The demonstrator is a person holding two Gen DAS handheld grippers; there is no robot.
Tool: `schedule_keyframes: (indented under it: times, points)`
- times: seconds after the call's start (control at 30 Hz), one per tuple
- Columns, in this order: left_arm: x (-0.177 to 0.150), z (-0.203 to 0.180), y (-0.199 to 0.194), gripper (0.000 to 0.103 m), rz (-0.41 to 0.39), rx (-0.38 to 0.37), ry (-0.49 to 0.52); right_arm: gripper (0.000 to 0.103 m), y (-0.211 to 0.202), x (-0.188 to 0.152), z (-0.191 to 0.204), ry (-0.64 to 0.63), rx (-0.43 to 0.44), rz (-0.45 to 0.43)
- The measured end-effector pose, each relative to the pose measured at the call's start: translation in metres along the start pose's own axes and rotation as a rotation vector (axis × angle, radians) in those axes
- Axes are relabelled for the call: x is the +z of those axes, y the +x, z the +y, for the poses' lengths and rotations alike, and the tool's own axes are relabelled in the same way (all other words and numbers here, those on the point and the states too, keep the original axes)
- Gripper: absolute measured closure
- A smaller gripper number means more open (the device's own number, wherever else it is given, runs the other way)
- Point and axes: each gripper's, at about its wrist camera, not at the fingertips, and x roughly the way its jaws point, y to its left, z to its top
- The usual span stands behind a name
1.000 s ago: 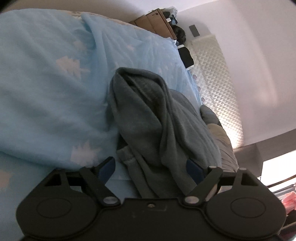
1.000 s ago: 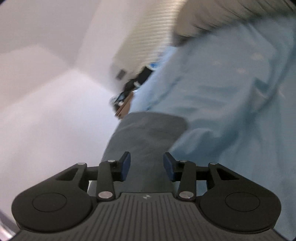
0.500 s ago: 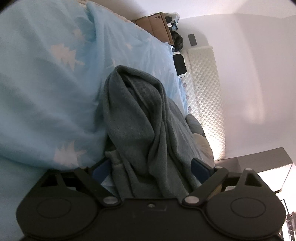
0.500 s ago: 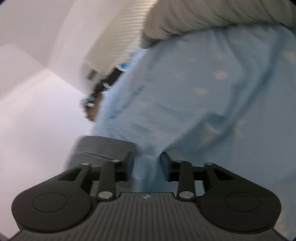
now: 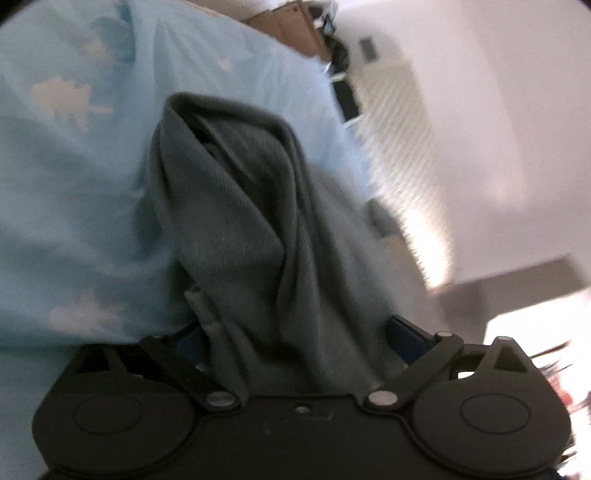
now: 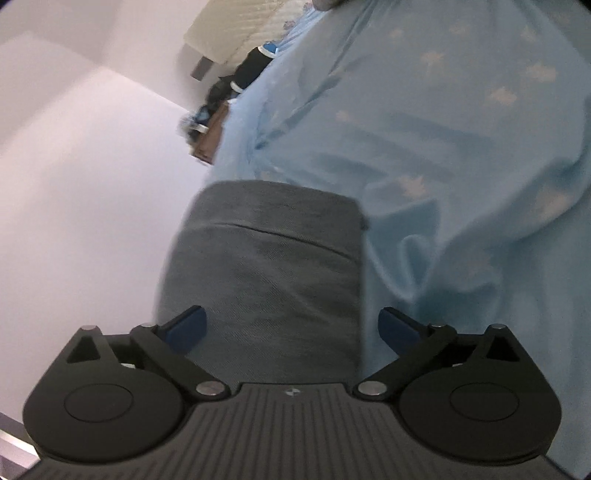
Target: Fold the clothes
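A grey garment point(image 5: 240, 229) lies bunched in a ridge on the light blue bedsheet point(image 5: 74, 184). Its near end runs down between the jaws of my left gripper point(image 5: 297, 339). Those jaws are opening and stand wide, and the cloth partly covers the left pad. In the right wrist view the same grey garment point(image 6: 273, 258) shows as a flat folded band with a seam across it. My right gripper point(image 6: 291, 328) is opening wide around the band's near end. The left pad overlaps the cloth's edge, while the right pad stands apart over the bedsheet point(image 6: 461, 166).
A white quilted headboard point(image 5: 399, 129) stands along the wall. Dark clothes point(image 5: 343, 96) and a brown box point(image 5: 291, 29) sit at the far end of the bed. A grey piece of furniture point(image 5: 517, 280) lies to the right. White wall point(image 6: 74, 166) fills the left of the right wrist view.
The right gripper's jaws sprang from nearly closed to wide, and its view swung back onto the grey garment. The left jaws widened a little, and that camera tilted.
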Motion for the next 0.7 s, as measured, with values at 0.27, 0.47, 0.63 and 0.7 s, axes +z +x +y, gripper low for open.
schedule_keyframes:
  times: [0.27, 0.47, 0.63, 0.7]
  points:
    - [0.009, 0.011, 0.012, 0.011, 0.005, -0.015, -0.066, 0.000, 0.012, -0.001, 0.038, -0.158, -0.062, 0.044]
    - [0.010, 0.008, 0.019, 0.056, 0.000, 0.089, -0.038, 0.002, 0.029, 0.001, 0.046, -0.222, -0.135, 0.062]
    - [0.007, -0.003, 0.011, 0.069, -0.007, 0.108, -0.007, 0.035, 0.026, 0.000, 0.055, -0.270, -0.175, 0.038]
    - [0.004, -0.013, 0.006, 0.071, -0.023, 0.109, 0.035, 0.055, 0.019, 0.001, 0.060, -0.283, -0.178, 0.010]
